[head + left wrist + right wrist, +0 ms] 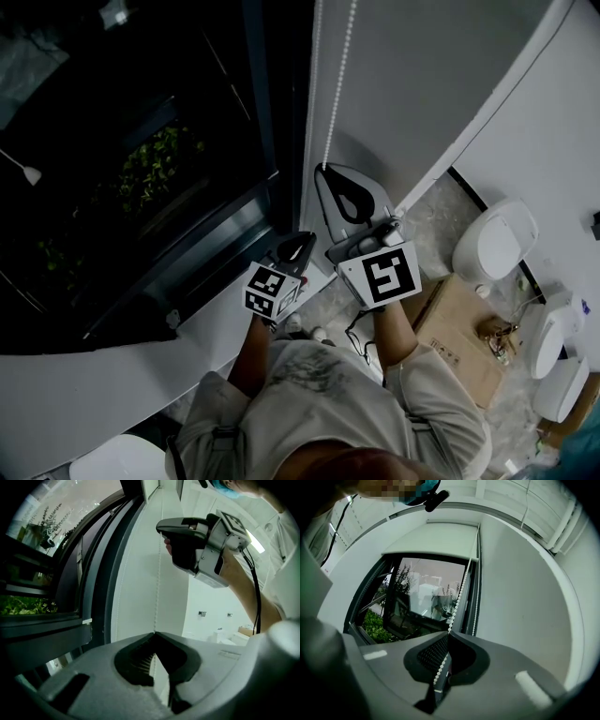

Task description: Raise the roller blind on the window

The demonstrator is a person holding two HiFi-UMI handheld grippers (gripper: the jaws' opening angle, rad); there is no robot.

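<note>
Roller blind point(433, 541) is being shown rolled high at the window point(422, 597) top; its bead chain point(458, 597) is being clamped by the left gripper point(153, 635) and right gripper point(448, 638). Straight, alternating downward pulls are being called for.

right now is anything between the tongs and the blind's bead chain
Nothing visible stands between them. The bead chain runs straight through the right tongs, which are closed on it, and the left tongs are closed on it too.

Left claw point(302, 242), right claw point(328, 176): grey shells, black ribbed pads; a white cube point(391, 275) with black squares behind each; black cable point(255, 597) behind the right; pale short-sleeved shirt point(319, 394)
</note>
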